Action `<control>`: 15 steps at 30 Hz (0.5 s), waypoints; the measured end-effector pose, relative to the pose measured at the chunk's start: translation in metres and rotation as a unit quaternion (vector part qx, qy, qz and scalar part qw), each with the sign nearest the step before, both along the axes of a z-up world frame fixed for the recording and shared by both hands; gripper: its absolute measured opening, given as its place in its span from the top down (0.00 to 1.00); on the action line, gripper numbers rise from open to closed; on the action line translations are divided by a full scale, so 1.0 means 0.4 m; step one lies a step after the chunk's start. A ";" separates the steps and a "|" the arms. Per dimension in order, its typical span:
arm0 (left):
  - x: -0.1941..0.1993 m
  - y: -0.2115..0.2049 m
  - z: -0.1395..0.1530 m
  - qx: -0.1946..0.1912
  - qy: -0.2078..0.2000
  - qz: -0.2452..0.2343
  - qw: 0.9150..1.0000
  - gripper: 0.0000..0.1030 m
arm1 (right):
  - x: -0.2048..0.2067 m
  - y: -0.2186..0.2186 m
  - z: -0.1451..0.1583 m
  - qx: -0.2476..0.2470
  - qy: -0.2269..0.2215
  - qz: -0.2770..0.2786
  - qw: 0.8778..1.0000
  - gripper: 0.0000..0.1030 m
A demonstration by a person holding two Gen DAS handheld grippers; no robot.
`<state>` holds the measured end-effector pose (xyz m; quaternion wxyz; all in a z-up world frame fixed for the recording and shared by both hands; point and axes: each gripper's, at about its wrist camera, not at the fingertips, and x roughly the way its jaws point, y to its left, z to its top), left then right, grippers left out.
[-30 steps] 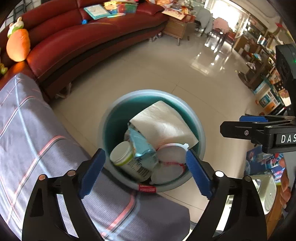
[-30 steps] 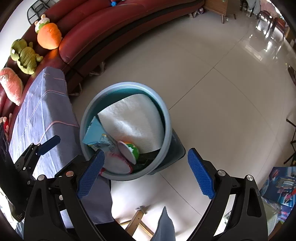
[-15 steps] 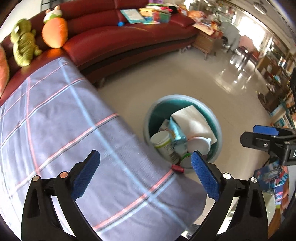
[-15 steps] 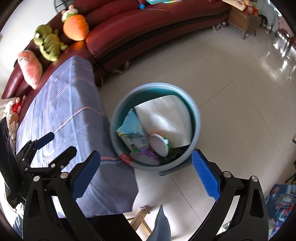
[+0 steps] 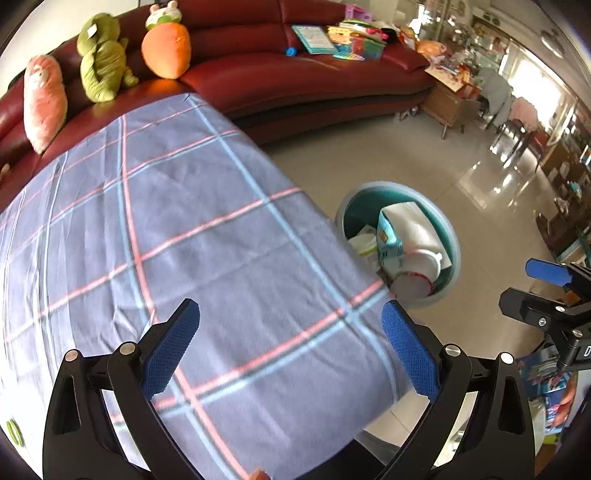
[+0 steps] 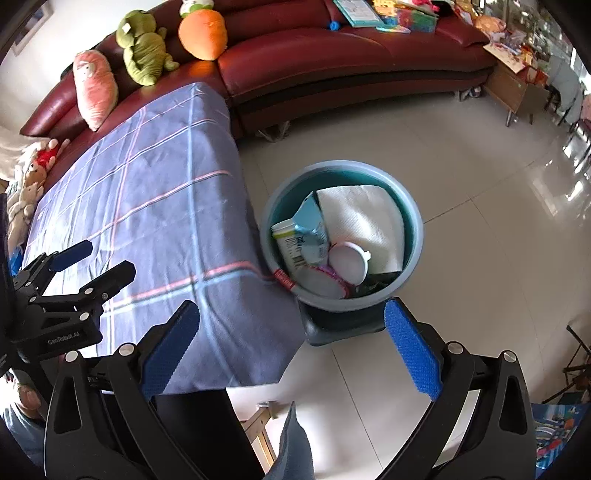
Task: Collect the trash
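Observation:
A teal round bin stands on the floor beside the table; it also shows in the left wrist view. It holds a white paper towel, a light blue wrapper, a white lid and a white container. My left gripper is open and empty above the checked cloth. My right gripper is open and empty, above the floor in front of the bin. The left gripper also shows in the right wrist view, over the cloth.
The table cloth is blue with pink and pale lines. A red sofa curves behind, with plush toys and books. A wooden side table stands at the far right. A tiled floor surrounds the bin.
Both grippers have pulled back and left from over the bin. The left one is now above the cloth-covered table, and the bin sits farther away in both views.

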<state>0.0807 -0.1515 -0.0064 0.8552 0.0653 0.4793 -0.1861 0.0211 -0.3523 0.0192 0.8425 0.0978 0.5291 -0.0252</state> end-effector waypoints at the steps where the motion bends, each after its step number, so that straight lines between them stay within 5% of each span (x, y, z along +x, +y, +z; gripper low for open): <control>1: -0.009 0.004 -0.002 0.002 0.000 0.002 1.000 0.04 | -0.014 0.008 0.003 -0.006 -0.004 0.002 1.000 0.07; 15: -0.089 0.035 -0.019 0.005 0.003 0.037 0.999 0.04 | -0.103 0.068 -0.027 -0.057 -0.018 0.028 0.998 0.07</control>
